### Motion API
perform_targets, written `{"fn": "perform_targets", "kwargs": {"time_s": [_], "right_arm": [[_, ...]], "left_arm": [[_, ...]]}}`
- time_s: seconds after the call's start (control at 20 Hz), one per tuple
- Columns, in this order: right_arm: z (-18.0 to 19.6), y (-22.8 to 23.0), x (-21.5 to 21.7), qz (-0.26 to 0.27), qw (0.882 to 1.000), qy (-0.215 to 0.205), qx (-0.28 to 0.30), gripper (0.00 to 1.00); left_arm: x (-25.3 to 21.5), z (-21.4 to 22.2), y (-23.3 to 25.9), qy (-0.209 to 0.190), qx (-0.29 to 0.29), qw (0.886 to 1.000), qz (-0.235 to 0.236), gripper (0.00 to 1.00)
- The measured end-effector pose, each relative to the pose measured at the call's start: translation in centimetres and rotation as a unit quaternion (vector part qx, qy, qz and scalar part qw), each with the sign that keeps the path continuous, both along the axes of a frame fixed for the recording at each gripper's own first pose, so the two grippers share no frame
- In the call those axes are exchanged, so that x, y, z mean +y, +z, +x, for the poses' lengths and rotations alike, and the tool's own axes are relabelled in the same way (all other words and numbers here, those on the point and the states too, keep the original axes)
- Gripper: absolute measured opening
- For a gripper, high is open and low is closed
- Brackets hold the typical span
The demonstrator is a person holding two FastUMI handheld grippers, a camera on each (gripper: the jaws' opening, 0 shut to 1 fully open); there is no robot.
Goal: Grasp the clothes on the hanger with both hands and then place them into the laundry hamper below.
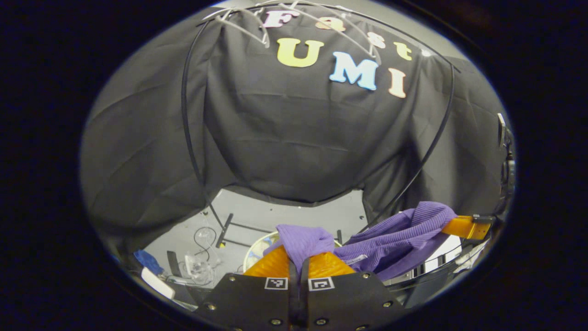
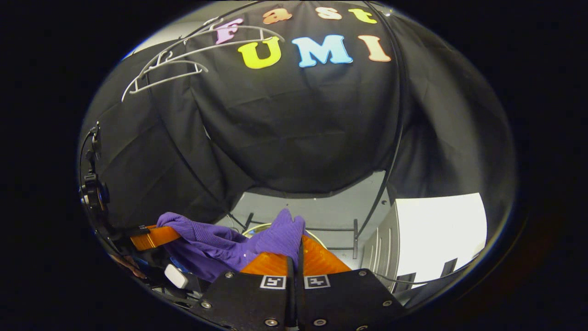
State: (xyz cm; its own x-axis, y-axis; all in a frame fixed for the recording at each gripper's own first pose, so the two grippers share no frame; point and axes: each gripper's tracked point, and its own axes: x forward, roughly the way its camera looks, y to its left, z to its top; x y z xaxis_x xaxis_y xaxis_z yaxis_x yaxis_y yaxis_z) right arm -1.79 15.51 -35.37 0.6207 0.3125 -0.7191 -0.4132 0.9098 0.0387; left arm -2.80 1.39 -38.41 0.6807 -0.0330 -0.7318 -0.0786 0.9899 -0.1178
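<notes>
The left tongs (image 1: 298,264) are clamped on a fold of the purple garment (image 1: 395,239), a soft ribbed knit that bunches up above the 2 closed fingers. From there the cloth stretches sideways in a slack, wrinkled band to the right tongs (image 1: 466,227), seen farther off in the left gripper view, where it drapes over their flat fingers.

In the right gripper view the right tongs (image 2: 296,262) are likewise pressed together on a peak of the same knit (image 2: 216,241), and the left tongs (image 2: 154,236) hold its far end at the left.

The garment hangs in the air between the 2 tongs, above the round pale rim of the laundry hamper (image 1: 257,246) on the grey floor (image 1: 294,214). Thin white wire hangers (image 2: 183,62) sit high up against the creased black cloth wall (image 2: 312,128).
</notes>
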Motion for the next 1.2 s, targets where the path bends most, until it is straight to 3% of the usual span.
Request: {"fn": "perform_targets", "kwargs": {"time_s": [0.35, 0.4, 0.45, 0.5, 0.55, 0.6, 0.65, 0.7, 0.95, 1.1, 1.2], "right_arm": [[1.0, -5.9, 1.7, -0.051, 0.998, -0.01, 0.028, 0.01], [1.1, -6.5, 2.1, -0.06, 0.998, -0.008, 0.029, 0.01], [0.5, -7.5, 2.2, -0.061, 0.997, -0.011, 0.037, 0.01], [0.2, -8.3, 2.5, -0.058, 0.997, -0.017, 0.046, 0.01], [-0.2, -9.0, 2.9, -0.058, 0.997, -0.025, 0.05, 0.01], [0.0, -9.4, 3.1, -0.062, 0.996, -0.029, 0.048, 0.01], [0.1, -9.5, 3.3, -0.066, 0.996, -0.034, 0.046, 0.01], [0.2, -9.6, 3.6, -0.063, 0.996, -0.04, 0.048, 0.02], [-0.1, -10.0, 4.4, -0.06, 0.994, -0.065, 0.059, 0.02], [-1.3, -10.4, 4.4, -0.079, 0.992, -0.06, 0.081, 0.05], [-2.6, -10.6, 5.2, -0.07, 0.991, -0.061, 0.1, 0.09]], "left_arm": [[2.7, 0.5, -7.4, -0.056, 0.016, 0.998, 0.013, 0.01], [2.7, 0.3, -8.5, -0.066, 0.018, 0.998, 0.012, 0.07], [2.5, 0.2, -9.5, -0.075, 0.022, 0.997, 0.009, 0.01], [2.5, 0.1, -10.5, -0.084, 0.027, 0.996, 0.007, 0.01], [2.5, 0.1, -11.3, -0.093, 0.031, 0.995, 0.008, 0.07], [2.7, 0.1, -12.0, -0.101, 0.033, 0.994, 0.008, 0.07], [2.7, 0.2, -12.4, -0.107, 0.035, 0.994, 0.007, 0.07], [2.7, 0.3, -12.6, -0.112, 0.036, 0.993, 0.002, 0.01], [2.7, 1.5, -12.4, -0.121, 0.039, 0.992, -0.013, 0.01], [3.1, 1.3, -12.2, -0.129, 0.048, 0.99, 0.019, 0.05], [2.7, 1.4, -11.9, -0.141, 0.046, 0.988, 0.029, 0.01]]}}
